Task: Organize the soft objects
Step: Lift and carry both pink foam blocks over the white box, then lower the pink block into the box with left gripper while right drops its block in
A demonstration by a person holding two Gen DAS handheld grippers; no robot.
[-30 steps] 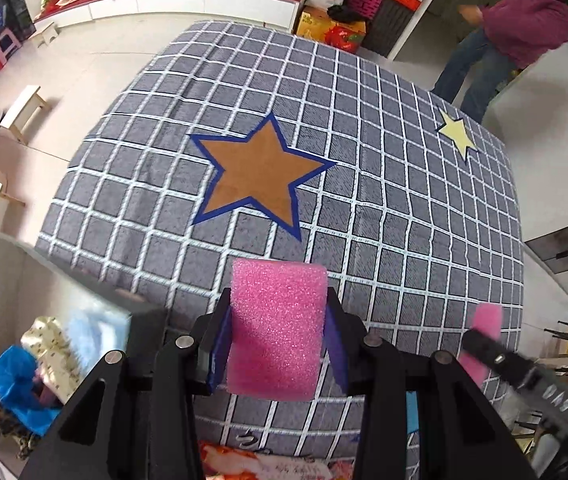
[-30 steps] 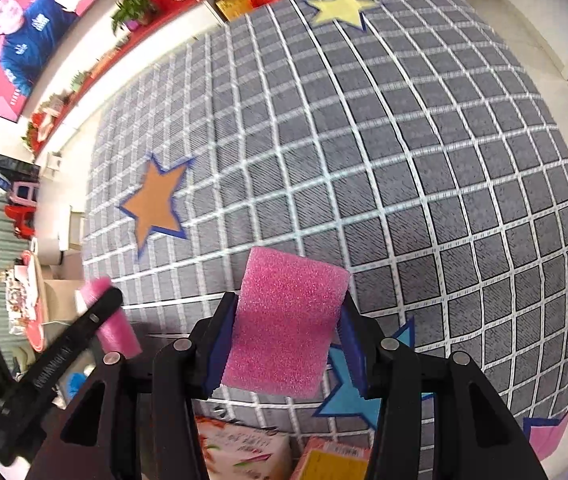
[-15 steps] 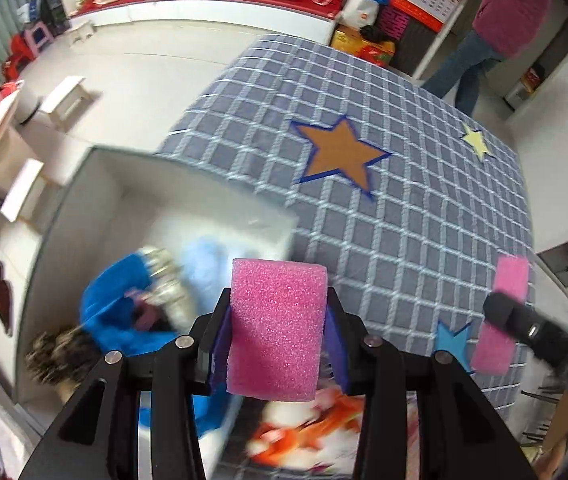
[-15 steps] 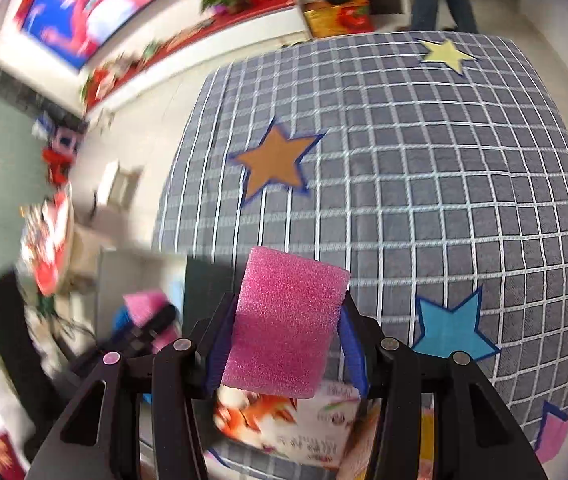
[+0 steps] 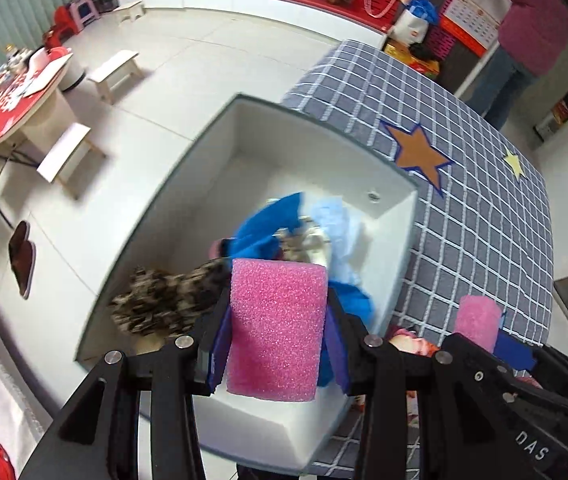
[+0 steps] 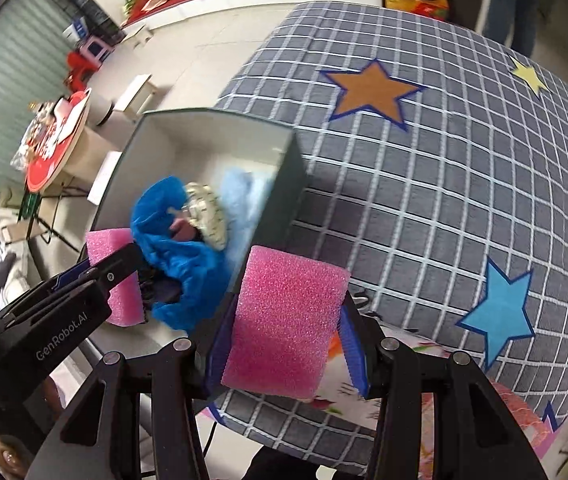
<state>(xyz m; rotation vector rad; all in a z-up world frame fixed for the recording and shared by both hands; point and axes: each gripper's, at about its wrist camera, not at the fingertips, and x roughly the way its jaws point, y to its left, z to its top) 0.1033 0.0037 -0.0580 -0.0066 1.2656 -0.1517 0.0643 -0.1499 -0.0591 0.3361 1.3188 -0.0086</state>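
Left claw [image 5: 277, 330]: clamped on pink sponge [image 5: 275, 328], above white box [image 5: 316, 120]. Right claw [image 6: 284, 328]: clamped on second sponge [image 6: 286, 326], beside box, over checked tabletop [image 6: 444, 200].

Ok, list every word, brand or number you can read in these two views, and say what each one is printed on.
"GenRobot.AI": white lettering on the black body of the left hand-held gripper, seen from the right wrist view.
"DAS": white letters on the black body of the right hand-held gripper, cut off at the left wrist view's edge.
Wall calendar, flowery printed packet: print too small or blurred to read.
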